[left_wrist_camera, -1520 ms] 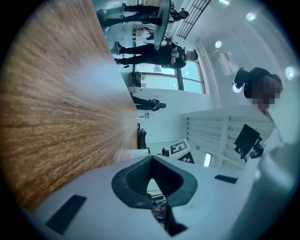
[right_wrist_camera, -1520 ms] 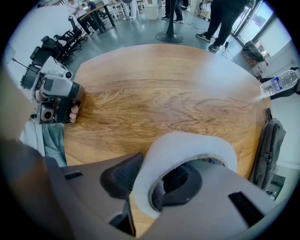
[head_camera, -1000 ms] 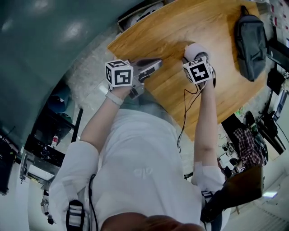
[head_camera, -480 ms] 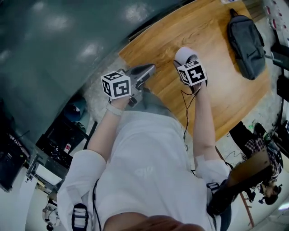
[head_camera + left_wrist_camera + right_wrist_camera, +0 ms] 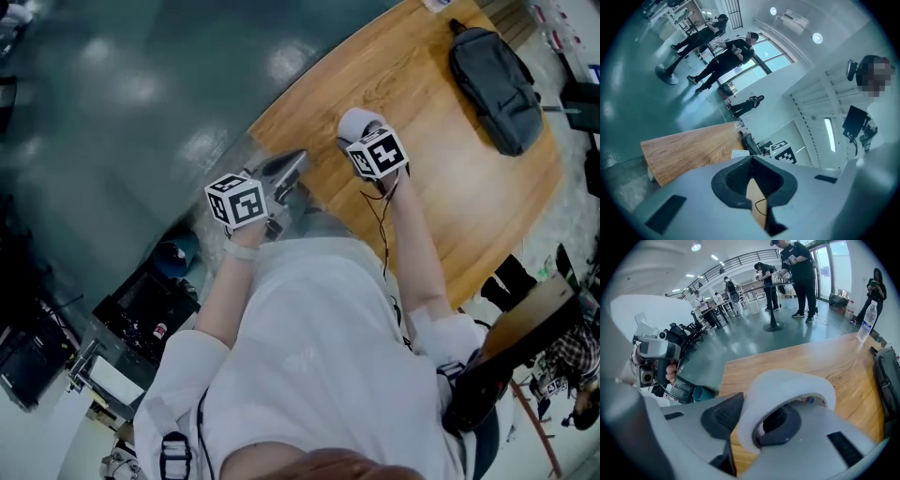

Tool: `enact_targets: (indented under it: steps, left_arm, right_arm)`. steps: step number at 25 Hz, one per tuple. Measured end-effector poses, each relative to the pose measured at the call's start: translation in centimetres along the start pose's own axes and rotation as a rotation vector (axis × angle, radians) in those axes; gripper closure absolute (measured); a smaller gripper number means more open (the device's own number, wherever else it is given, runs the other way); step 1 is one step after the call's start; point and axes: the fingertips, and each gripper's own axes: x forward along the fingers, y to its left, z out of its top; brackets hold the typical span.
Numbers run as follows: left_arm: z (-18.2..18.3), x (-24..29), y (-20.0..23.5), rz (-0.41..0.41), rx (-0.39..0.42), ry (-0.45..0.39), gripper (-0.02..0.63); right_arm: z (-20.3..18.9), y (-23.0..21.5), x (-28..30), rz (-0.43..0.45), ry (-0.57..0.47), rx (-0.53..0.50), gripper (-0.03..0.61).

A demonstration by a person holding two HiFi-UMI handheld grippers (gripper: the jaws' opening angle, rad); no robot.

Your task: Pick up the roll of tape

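Note:
The roll of tape (image 5: 787,390) is a wide white ring, and my right gripper (image 5: 754,425) is shut on it, one jaw through its hole and the other outside its wall. In the head view the roll of tape (image 5: 357,122) pokes out past the right gripper (image 5: 364,141), held above the wooden table (image 5: 450,187). My left gripper (image 5: 281,173) hovers over the table's near-left edge with its jaws together. Nothing sits between the pads of the left gripper (image 5: 752,180) in its own view.
A dark grey sling bag (image 5: 495,86) lies on the table's far right part. A clear water bottle (image 5: 867,320) stands at the table's far end. Beyond the table's left edge is teal floor (image 5: 122,112). Several people stand round high tables (image 5: 771,284) in the room.
The head view has swung, so the table and both grippers sit more to the upper left. The right gripper still holds the roll; the left stays shut at the table's edge.

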Motion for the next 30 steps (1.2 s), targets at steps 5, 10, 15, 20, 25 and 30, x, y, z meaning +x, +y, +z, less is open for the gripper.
enact_targets:
  steps: [5, 10, 15, 20, 25, 30]
  left_arm:
    - [0.6, -1.6, -1.7, 0.032, 0.052, -0.020, 0.606]
    - [1.9, -2.1, -3.3, 0.051, 0.101, -0.040, 0.606]
    - [2.2, -3.1, -5.1, 0.067, 0.144, -0.070, 0.606]
    - [2.4, -5.2, -6.6, 0.081, 0.177, -0.123, 0.606]
    - [3.7, -8.1, -8.5, 0.086, 0.212, -0.188, 0.606]
    - [4.9, -11.9, -10.2, 0.123, 0.233, -0.316, 0.606]
  right_arm:
    - [1.2, 1.9, -2.1, 0.012, -0.050, -0.031, 0.460]
    - [2.7, 2.5, -4.1, 0.031, -0.109, -0.032, 0.460]
    - [3.9, 3.6, -6.3, 0.055, -0.176, -0.046, 0.460]
    - [5.4, 6.1, -8.9, 0.104, -0.267, -0.057, 0.460]
    - [7.4, 9.8, -12.3, 0.187, -0.399, -0.055, 0.460]
    - [10.6, 13.9, -16.1, 0.371, -0.572, -0.037, 0.460]
